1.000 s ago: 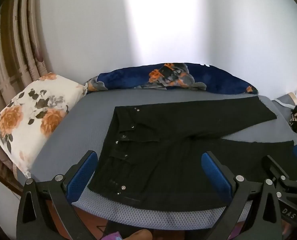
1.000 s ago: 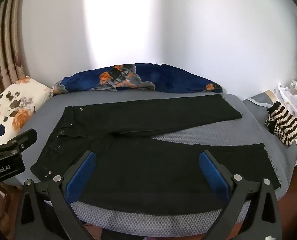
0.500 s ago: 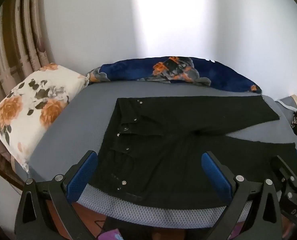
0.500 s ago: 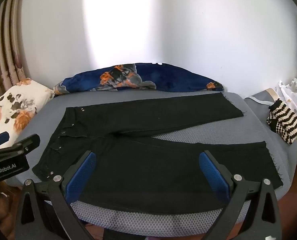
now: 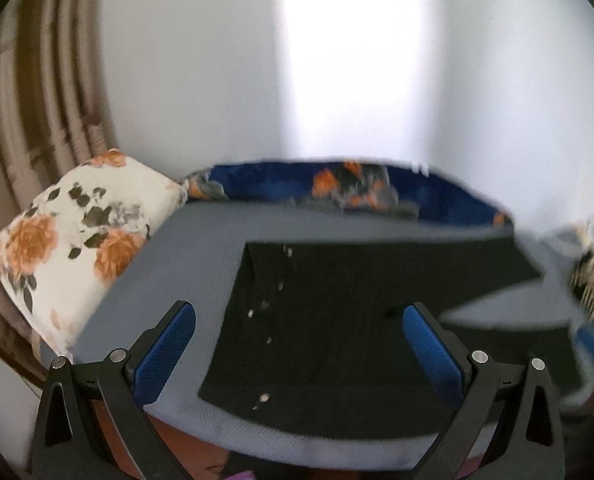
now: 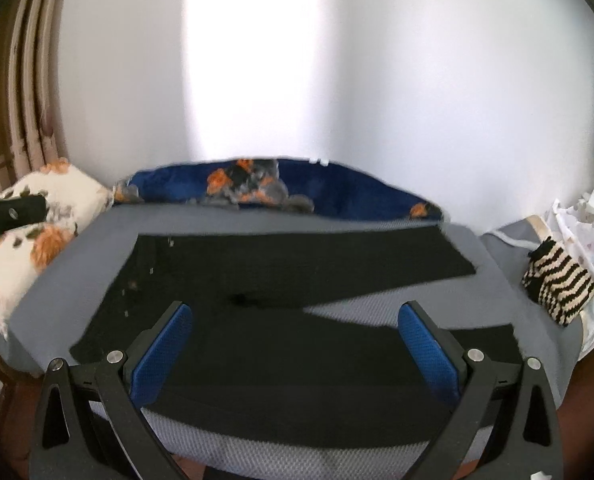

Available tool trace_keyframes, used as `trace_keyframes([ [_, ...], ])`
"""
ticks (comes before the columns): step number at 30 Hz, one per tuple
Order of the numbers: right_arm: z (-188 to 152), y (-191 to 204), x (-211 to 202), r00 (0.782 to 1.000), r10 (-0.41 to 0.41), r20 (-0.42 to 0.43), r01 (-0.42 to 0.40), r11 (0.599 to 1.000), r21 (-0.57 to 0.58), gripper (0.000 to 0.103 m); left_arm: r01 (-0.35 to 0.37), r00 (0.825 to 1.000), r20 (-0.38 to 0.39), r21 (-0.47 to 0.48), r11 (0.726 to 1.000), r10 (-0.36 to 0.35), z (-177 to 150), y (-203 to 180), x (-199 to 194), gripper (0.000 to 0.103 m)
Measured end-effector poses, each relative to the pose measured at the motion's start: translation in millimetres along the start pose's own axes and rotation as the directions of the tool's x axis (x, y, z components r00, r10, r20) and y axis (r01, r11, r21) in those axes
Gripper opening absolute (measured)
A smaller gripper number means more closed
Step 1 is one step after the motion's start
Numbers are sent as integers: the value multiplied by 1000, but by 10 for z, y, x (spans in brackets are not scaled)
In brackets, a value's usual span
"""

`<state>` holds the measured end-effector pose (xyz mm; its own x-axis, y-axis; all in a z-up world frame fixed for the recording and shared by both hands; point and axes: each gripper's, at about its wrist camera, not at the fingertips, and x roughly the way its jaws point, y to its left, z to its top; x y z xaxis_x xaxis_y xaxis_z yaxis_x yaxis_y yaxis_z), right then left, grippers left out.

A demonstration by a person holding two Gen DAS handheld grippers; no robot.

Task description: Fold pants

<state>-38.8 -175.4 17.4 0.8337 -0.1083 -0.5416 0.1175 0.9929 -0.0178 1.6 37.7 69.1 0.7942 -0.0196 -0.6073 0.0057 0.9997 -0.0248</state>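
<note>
Black claw frames, blue pads, silver screws

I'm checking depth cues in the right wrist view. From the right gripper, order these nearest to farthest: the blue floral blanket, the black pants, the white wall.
1. black pants, spread flat on the grey mattress just ahead of the open right gripper.
2. blue floral blanket, bunched along the mattress's far edge.
3. white wall, behind the blanket.
</note>
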Motion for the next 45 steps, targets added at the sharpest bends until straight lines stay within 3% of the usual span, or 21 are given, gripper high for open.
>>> trace_keyframes([
  [1,48,-18,-40,1000,1,9,-1,1000,10,102,20,1000,-17,-49,999,-21,84,30,-76,103],
  [4,160,-68,-126,999,8,34,-9,1000,27,102,85,993,-76,-68,994,-90,115,23,-143,103],
  [7,218,-48,-132,999,13,39,-14,1000,25,102,34,996,-83,37,999,-31,57,-109,-120,103],
  [9,241,-7,-60,1000,22,19,-22,1000,20,102,35,996,-89,83,996,-28,7,-166,-60,103],
  [10,230,16,-41,1000,25,9,-25,1000,18,102,-2,997,-75,105,994,10,-26,-193,-16,103],
  [13,204,85,44,999,34,-20,-34,999,8,102,11,998,-68,141,990,-2,-87,-189,100,103],
  [18,183,183,178,998,37,-50,-37,999,-1,102,-1,999,-53,160,987,9,-83,-141,401,103],
  [24,157,243,351,995,39,-89,-40,999,-6,102,71,983,-178,111,991,-50,-109,17,878,97],
  [27,154,276,441,994,36,-107,-37,999,-15,102,36,975,-223,94,995,-14,-129,92,1073,97],
  [32,154,367,572,990,45,-132,-49,998,-25,102,-54,980,-184,117,992,75,-121,199,1228,97],
  [36,153,445,677,987,67,-149,-72,997,-27,102,-79,978,-185,98,992,96,-84,330,1347,97],
  [42,168,549,812,982,92,-164,-100,994,-40,102,-80,979,-180,117,990,101,-5,503,1626,97],
  [45,156,566,891,979,95,-178,-104,994,-38,102,-23,977,-208,97,995,43,59,657,1869,97],
])
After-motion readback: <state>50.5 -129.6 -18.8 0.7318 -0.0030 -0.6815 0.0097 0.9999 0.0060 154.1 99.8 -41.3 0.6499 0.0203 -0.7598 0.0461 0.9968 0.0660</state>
